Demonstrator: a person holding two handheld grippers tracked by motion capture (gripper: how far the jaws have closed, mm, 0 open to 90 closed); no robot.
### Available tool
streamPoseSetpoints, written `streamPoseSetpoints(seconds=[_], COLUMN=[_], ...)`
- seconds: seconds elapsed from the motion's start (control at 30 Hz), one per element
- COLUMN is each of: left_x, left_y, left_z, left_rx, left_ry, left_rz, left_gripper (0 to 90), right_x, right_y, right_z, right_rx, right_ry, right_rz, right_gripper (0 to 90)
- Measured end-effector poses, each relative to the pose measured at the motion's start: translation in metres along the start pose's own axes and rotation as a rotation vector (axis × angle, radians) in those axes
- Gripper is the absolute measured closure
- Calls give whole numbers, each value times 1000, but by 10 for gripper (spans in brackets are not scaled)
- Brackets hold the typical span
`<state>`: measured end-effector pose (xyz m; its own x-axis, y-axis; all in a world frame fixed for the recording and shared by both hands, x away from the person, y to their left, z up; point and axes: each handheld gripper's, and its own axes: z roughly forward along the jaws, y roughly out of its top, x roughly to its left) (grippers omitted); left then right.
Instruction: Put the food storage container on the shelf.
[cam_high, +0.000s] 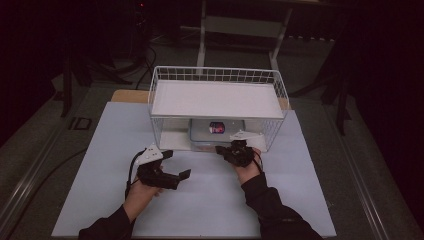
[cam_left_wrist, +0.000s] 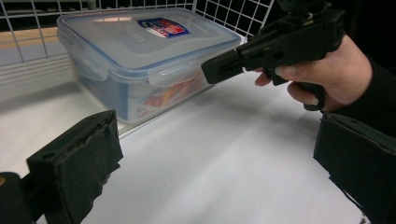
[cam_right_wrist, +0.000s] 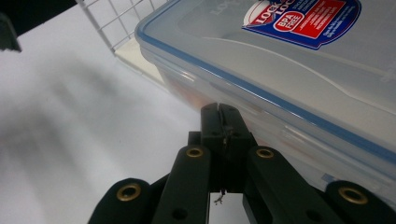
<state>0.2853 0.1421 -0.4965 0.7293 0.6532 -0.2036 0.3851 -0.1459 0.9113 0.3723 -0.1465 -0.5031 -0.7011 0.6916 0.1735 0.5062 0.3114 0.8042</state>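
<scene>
Plastic container (cam_high: 217, 131) with blue-sealed lid, centre frame under white wire shelf (cam_high: 217, 97) on table (cam_high: 100, 165), right tongs (cam_high: 226, 148) closed empty, tips at its front latch, left tongs (cam_high: 177, 165) open, lower left.

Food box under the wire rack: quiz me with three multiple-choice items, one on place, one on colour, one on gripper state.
1. Where is the food box?
A. on top of the shelf
B. under the shelf of the wire rack
C. on the floor

2. What colour is its lid's rim?
A. blue
B. green
C. yellow

3. How do the right gripper jaws stand?
A. wide apart
B. closed together
C. clamped round the lid

Answers: B, the high view shows it beneath the shelf; A, a blue band edges the lid; B, the jaws meet, tip at the box's side.
</scene>
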Motion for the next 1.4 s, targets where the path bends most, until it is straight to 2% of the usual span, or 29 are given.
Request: streamPoseSetpoints(seconds=[0.13, 0.47, 0.7, 0.8, 0.87, 1.0, 1.27, 1.4], left_x=[1, 2, 3, 3, 4, 4, 4, 3], left_y=[0, -1, -1, -1, -2, -2, -2, -1], left_z=[0, 0, 1, 1, 2, 3, 3, 1], left_rx=[0, 2, -4, -1, 3, 7, 7, 3], left_ry=[0, 0, -2, -3, -3, -5, -6, -6], left_rz=[-6, -10, -6, -10, -11, -16, -14, -6], left_gripper=[7, 7, 7, 7, 7, 7, 7, 7], right_x=[-2, -10, -19, -21, -21, -22, -19, -12], right_y=[3, 9, 12, 14, 14, 13, 14, 12], right_z=[6, 17, 21, 22, 26, 29, 32, 25], right_rx=[-7, -11, -28, -32, -26, -26, -33, -45], right_ry=[-1, -36, -49, -44, -47, -38, -27, 1], right_rz=[12, 16, 59, 61, 42, 62, 56, 57], right_gripper=[897, 897, 898, 898, 898, 898, 892, 828])
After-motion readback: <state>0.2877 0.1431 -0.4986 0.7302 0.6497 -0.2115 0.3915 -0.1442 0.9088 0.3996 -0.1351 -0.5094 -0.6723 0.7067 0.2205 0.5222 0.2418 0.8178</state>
